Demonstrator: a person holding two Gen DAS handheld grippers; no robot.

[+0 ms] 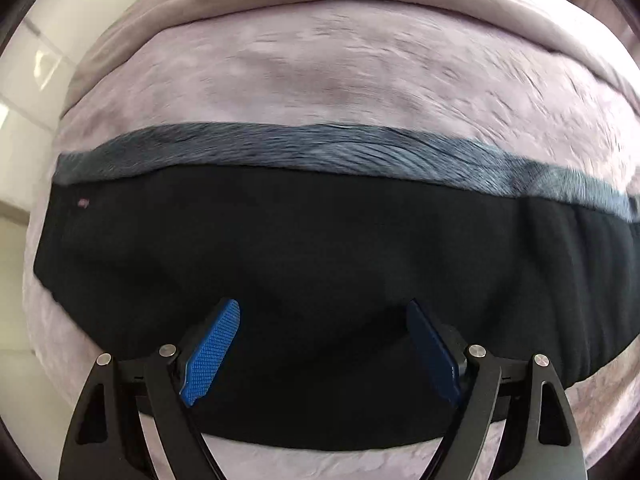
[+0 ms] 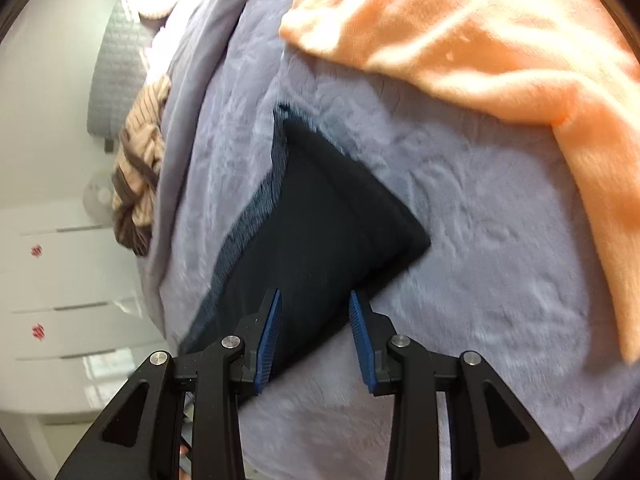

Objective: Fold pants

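The black pants (image 1: 320,264) lie folded lengthwise on a lilac blanket (image 1: 320,68), with a strip of grey-blue fleece lining (image 1: 320,148) showing along their far edge. My left gripper (image 1: 324,312) is open and empty, hovering above the middle of the pants. In the right wrist view the pants (image 2: 320,216) run away from me as a dark wedge with the lining (image 2: 248,236) on their left edge. My right gripper (image 2: 316,300) is open and empty, just above the near end of the pants.
An orange fleece garment (image 2: 500,40) lies on the blanket (image 2: 480,240) at the upper right. A striped beige knit item (image 2: 140,160) hangs at the bed's left edge. White drawers (image 2: 60,280) and pale floor (image 1: 24,100) lie beyond the bed.
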